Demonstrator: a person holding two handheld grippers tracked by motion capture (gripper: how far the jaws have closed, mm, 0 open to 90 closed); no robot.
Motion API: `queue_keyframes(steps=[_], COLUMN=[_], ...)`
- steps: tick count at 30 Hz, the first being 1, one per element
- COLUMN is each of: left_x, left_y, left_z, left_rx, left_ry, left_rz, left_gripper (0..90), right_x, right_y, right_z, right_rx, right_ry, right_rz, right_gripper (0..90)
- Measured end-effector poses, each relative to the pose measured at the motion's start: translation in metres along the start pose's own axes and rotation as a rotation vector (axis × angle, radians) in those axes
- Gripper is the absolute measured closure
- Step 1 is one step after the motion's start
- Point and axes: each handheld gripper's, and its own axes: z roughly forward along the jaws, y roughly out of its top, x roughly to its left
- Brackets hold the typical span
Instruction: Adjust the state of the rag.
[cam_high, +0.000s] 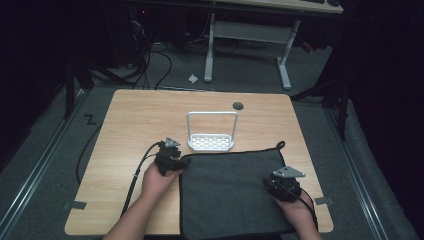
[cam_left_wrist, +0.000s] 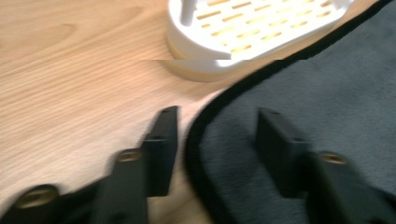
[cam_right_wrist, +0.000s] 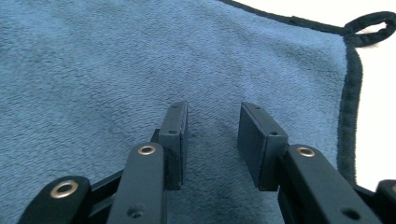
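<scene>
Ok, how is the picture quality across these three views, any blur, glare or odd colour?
High view: dim, room edges nearly black, table evenly lit. Left gripper view: motion-blurred, with a horizontal tear across the white rack. Right gripper view: fairly sharp, the towel looks bluish, and the table beyond its hanging loop is blown out white.

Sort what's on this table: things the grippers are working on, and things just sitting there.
In hand: dark cloth, left gripper open astride its corner hem, right gripper open over its right side.
Lying about: white slotted rack, table's cable hole.
</scene>
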Motion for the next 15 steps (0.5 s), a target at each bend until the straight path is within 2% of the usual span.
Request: queue_keyframes(steps=[1,2,3,6,9,12,15], left_x=[-0.008,-0.015,-0.018,-0.017,-0.003,0.006,0.009], left_y=[-0.001,-0.003,-0.004,-0.002,0.001,0.001,0.001], left_z=[0.001,0.001,0.001,0.001,0.003,0.006,0.006], left_rx=[0.001,-0.002,-0.007,0.000,-0.015,-0.050,-0.081], left_ry=[0.060,0.082,0.066,0.055,0.016,-0.009,-0.033], left_rz=[0.039,0.081,0.073,0.063,0.000,-0.008,-0.015], left_gripper=[57.5,61.8,73.0,78.8,79.7,79.6,79.5], right_x=[0.001,0.001,0.001,0.000,0.000,-0.002,-0.002], right_y=[0.000,0.000,0.000,-0.001,0.000,0.002,0.007], right_z=[0.000,0.001,0.001,0.002,0.004,0.008,0.011], right_rx=[0.000,0.001,0.002,-0.002,-0.010,-0.017,-0.019], right_ry=[-0.002,-0.002,-0.001,0.003,0.002,-0.004,-0.009], right_rz=[-0.002,-0.006,-0.005,0.007,0.014,0.017,0.026], right_gripper=[64.0,64.2,64.3,64.9,66.8,67.2,66.7])
